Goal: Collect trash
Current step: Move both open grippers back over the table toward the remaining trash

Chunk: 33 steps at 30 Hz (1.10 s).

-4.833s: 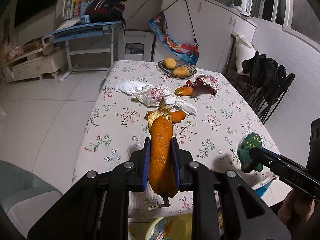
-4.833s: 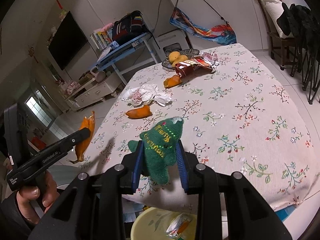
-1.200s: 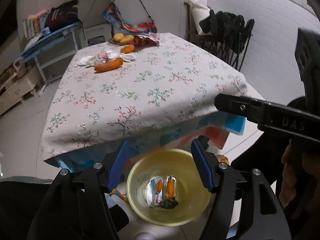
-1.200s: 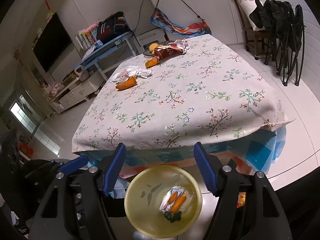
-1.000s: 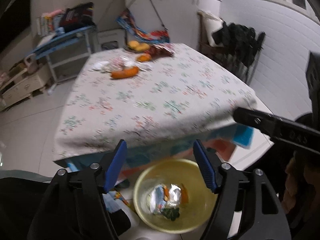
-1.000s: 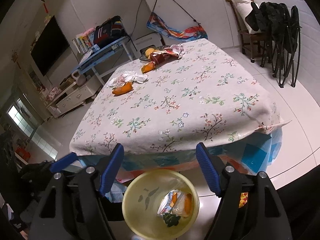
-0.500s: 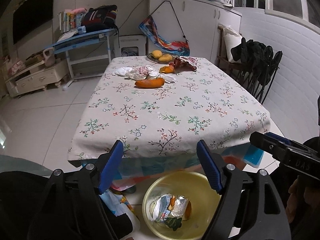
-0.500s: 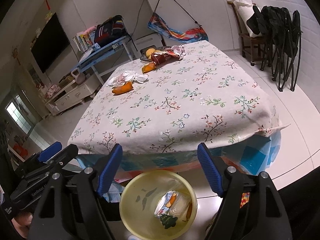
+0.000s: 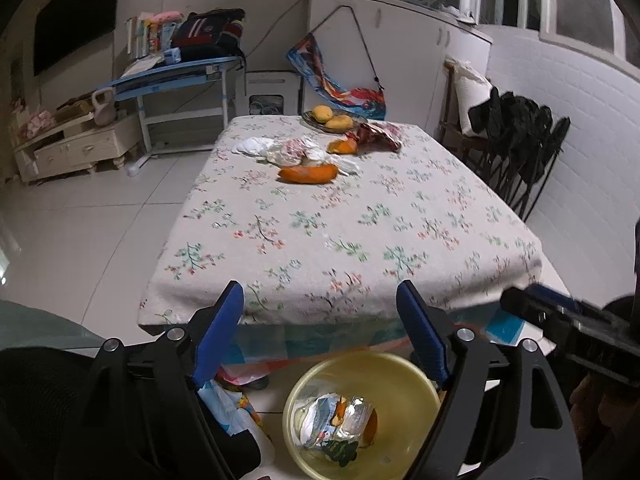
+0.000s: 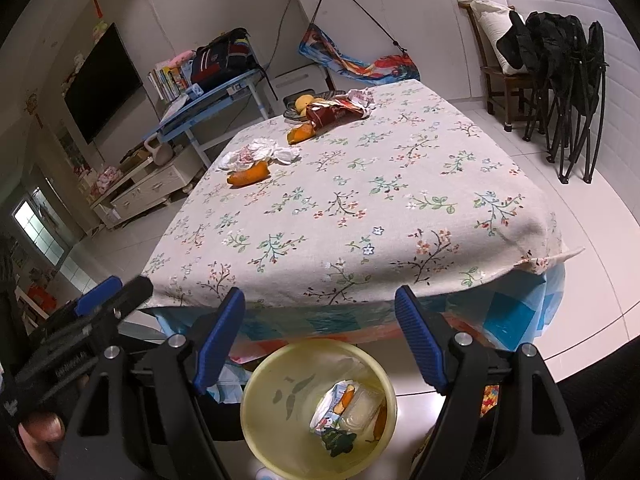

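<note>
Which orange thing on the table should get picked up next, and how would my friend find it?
Start at the big table with the flowery cloth and look to its far half, where a heap of crumpled white tissues lies. The long orange peel sits right against the near edge of that heap. It is longer and closer to us than the smaller orange peel beside the red wrapper.

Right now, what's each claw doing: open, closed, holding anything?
Left claw: jaws opening, nothing between them, above the yellow bin.
Right claw: open, empty, above the same bin.
</note>
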Available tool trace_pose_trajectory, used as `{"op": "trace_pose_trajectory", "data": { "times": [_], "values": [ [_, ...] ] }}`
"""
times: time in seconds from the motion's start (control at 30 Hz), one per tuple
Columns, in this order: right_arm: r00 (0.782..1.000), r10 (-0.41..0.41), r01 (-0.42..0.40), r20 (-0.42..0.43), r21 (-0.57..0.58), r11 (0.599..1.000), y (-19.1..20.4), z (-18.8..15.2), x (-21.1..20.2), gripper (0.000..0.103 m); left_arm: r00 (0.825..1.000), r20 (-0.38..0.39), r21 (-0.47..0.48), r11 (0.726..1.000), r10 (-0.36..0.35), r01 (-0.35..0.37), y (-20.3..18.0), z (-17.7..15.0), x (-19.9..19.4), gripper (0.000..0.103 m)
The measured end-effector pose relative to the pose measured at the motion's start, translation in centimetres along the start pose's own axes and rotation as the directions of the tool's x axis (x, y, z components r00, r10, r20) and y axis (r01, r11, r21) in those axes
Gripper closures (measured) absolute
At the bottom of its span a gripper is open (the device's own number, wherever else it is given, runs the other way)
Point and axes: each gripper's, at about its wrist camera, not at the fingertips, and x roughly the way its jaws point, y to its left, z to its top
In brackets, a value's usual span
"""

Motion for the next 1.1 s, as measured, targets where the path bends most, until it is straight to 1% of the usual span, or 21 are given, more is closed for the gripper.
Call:
{"op": "trace_pose_trajectory", "data": {
  "times": [0.13,0.33,0.5,0.7,0.83,1.0,1.1],
  "values": [
    [1.0,0.016,-0.016,-0.008,-0.03,0.999,1.0,0.4,0.6,0.029,1.0,0.009,-0.052,0.999,-0.001,0.001,1.3,1.5,0.3,0.027],
    [0.999,0.042,-0.044,-0.03,-0.086,0.995,2.6,1.6,2.1,0.029,0.999,0.042,-0.053,0.998,0.025,-0.023,2.8,4.3,0.9,0.026],
    [0.998,0.05,-0.055,-0.046,-0.119,0.991,3.2,3.2,3.8,0.028,0.999,0.037,-0.076,0.997,0.028,-0.025,4.3,6.6,2.5,0.024],
    [0.997,0.048,-0.056,-0.053,-0.158,0.986,3.4,6.9,6.5,0.028,1.0,0.019,-0.087,0.996,0.024,-0.023,5.2,9.4,5.4,0.024],
    [0.995,0.07,-0.083,-0.069,-0.202,0.976,4.3,8.4,8.4,0.028,1.0,0.001,-0.08,0.996,0.027,-0.027,5.5,11.3,7.9,0.024],
    [0.99,0.099,-0.121,-0.096,-0.266,0.956,6.1,10.3,11.7,0.028,0.999,-0.011,-0.08,0.996,0.038,-0.038,6.3,13.6,10.7,0.024],
    [0.987,0.113,-0.143,-0.115,-0.299,0.943,7.1,10.9,13.5,0.028,0.999,-0.023,-0.08,0.996,0.032,-0.034,7.0,14.8,12.4,0.024]
  ]
}}
